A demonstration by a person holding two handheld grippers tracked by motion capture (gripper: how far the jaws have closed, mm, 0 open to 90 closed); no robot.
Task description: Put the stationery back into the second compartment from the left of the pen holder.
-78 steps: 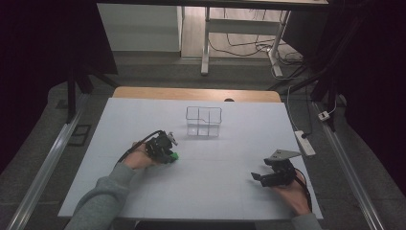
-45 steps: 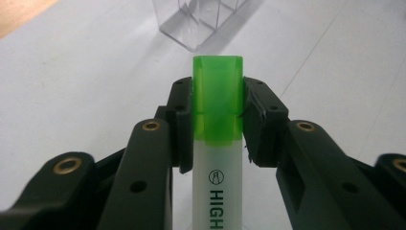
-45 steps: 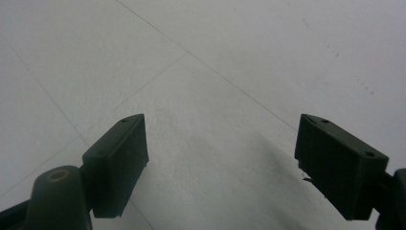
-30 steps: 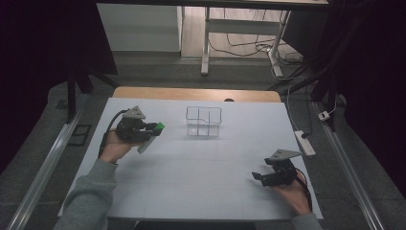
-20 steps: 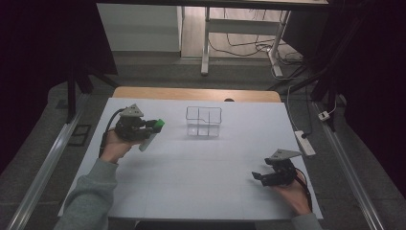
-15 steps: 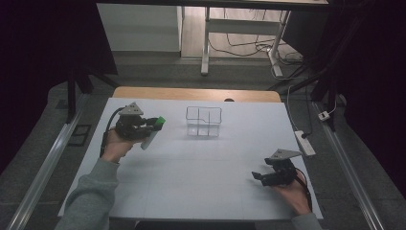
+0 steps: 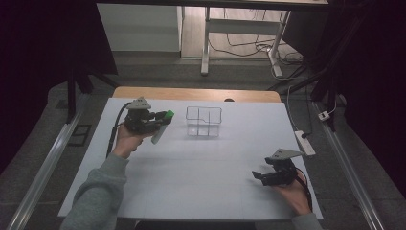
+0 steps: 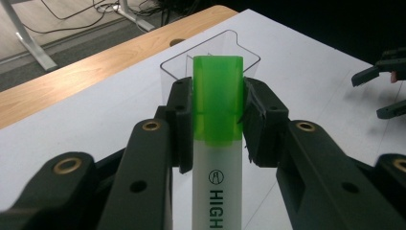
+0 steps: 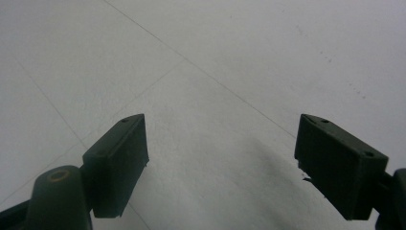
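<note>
In the high view, the left gripper (image 7: 160, 125) is held above the white desk (image 7: 201, 172) toward its far left, gripped by the person's left hand (image 7: 125, 139). Its jaws pinch a highlighter (image 7: 162, 126) with a green cap, the cap pointing toward the clear divided container (image 7: 204, 121) that stands just beside it to the right, apart from it. The right gripper (image 7: 258, 175) sits low near the desk's near right corner, in the right hand (image 7: 293, 194), well apart from the container.

In the left gripper view, the two black jaws press on either side of the highlighter (image 8: 218, 139) at the seam where the green cap meets the white barrel. The clear container (image 8: 210, 52) lies straight beyond the cap. The other gripper (image 8: 383, 91) shows at the far right edge.

In the right gripper view, the jaws of the right gripper (image 9: 220, 153) stand spread wide with nothing between them, over the bare white desk (image 9: 215, 62).
</note>
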